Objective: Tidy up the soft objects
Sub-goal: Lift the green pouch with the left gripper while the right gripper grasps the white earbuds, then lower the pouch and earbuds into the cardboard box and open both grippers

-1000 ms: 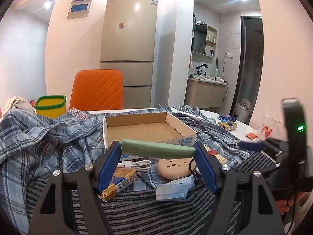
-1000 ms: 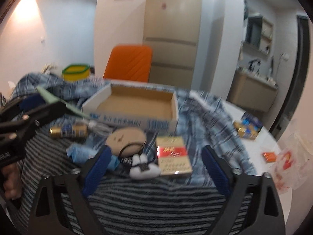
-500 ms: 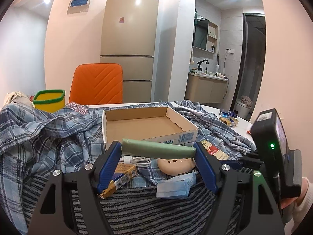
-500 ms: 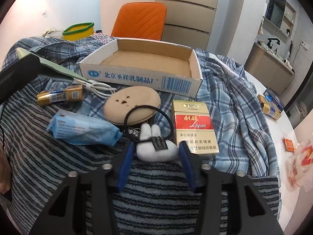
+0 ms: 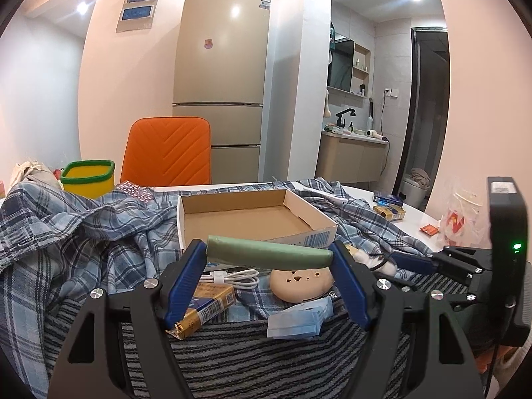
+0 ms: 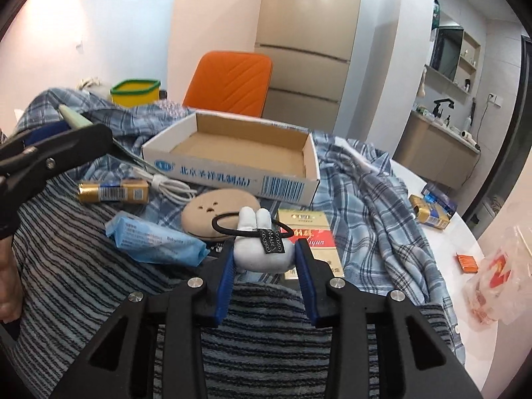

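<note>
Cloth-draped table [image 6: 372, 199], open cardboard box [image 6: 232, 153] waiting behind.
White plush hair tie [image 6: 262, 246] is clenched by right gripper [image 6: 264, 262], green roll [image 5: 269, 254] by left gripper [image 5: 269, 262], presumably for boxing.

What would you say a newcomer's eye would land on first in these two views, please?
Probably the white bunny hair tie, pinched in the right gripper just in front of the red cigarette pack. Next, the green roll spanning the left gripper, held above the clutter on the plaid cloth. Behind both sits the empty cardboard box, with the orange chair beyond it.
</note>
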`<state>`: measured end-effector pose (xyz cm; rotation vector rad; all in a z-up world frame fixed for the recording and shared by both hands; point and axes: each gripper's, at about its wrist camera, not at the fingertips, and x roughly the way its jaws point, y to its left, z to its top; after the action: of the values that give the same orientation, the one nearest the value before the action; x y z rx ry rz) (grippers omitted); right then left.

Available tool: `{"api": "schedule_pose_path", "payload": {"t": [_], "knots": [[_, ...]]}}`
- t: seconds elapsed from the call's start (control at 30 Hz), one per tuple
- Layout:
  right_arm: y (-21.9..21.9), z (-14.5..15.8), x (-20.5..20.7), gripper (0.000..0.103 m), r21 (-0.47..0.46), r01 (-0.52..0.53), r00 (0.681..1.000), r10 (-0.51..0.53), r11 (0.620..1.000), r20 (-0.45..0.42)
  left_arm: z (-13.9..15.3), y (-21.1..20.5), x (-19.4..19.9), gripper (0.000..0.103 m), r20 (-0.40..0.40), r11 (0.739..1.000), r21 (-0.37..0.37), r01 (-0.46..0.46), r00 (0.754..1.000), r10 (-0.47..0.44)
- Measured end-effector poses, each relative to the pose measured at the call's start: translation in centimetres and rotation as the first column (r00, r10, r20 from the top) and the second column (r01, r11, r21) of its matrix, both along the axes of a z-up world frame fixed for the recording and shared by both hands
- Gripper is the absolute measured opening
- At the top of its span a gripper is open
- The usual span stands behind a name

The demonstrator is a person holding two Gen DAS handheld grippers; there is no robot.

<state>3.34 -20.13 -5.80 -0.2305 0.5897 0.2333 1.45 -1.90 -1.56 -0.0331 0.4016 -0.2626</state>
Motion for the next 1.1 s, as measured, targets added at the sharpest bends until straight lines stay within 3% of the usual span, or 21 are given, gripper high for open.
{"api": "schedule_pose_path", "payload": {"t": [0.37, 0.6, 0.73, 0.9, 1.0, 1.03, 1.1], "knots": [[-0.1, 1.8, -2.8, 0.037, 0.006, 0.035, 0.986, -0.036, 0.999, 0.164, 0.9, 0.4, -1.5, 0.074, 0.058, 0.999, -0.023, 0.026, 0.998, -0.025], [0.8, 3.7, -4.3, 0.037, 0.011, 0.012, 0.965, -0.015, 1.0, 0.264, 2.4, 0.5, -4.0, 0.074, 0.229, 1.0, -0.012, -0.016, 0.973, 0.018], [1.0, 5.3, -4.1, 0.037, 0.054, 0.0, 0.947, -0.018, 0.999, 0.322, 3.6, 0.7, -3.8, 0.074, 0.269, 0.999, -0.008, -0.032, 0.962, 0.033], [1.1, 7.5, -3.2, 0.037, 0.135, 0.019, 0.907, -0.074, 0.991, 0.415, 5.1, 0.8, -2.8, 0.073, 0.393, 0.997, 0.003, -0.077, 0.917, 0.069], [1.8, 8.9, -2.1, 0.037, 0.135, 0.008, 0.887, -0.07, 0.991, 0.456, 5.5, 1.5, -1.0, 0.073, 0.391, 0.996, -0.061, -0.066, 0.917, 0.085], [2.1, 9.4, -1.6, 0.037, 0.131, 0.013, 0.876, -0.075, 0.991, 0.476, 5.4, 1.9, -0.7, 0.073, 0.414, 0.993, -0.096, -0.074, 0.904, 0.108], [2.5, 10.2, -0.4, 0.037, 0.128, 0.022, 0.862, -0.084, 0.991, 0.5, 5.0, 1.8, 0.2, 0.073, 0.474, 0.987, -0.075, -0.145, 0.865, 0.163]]}}
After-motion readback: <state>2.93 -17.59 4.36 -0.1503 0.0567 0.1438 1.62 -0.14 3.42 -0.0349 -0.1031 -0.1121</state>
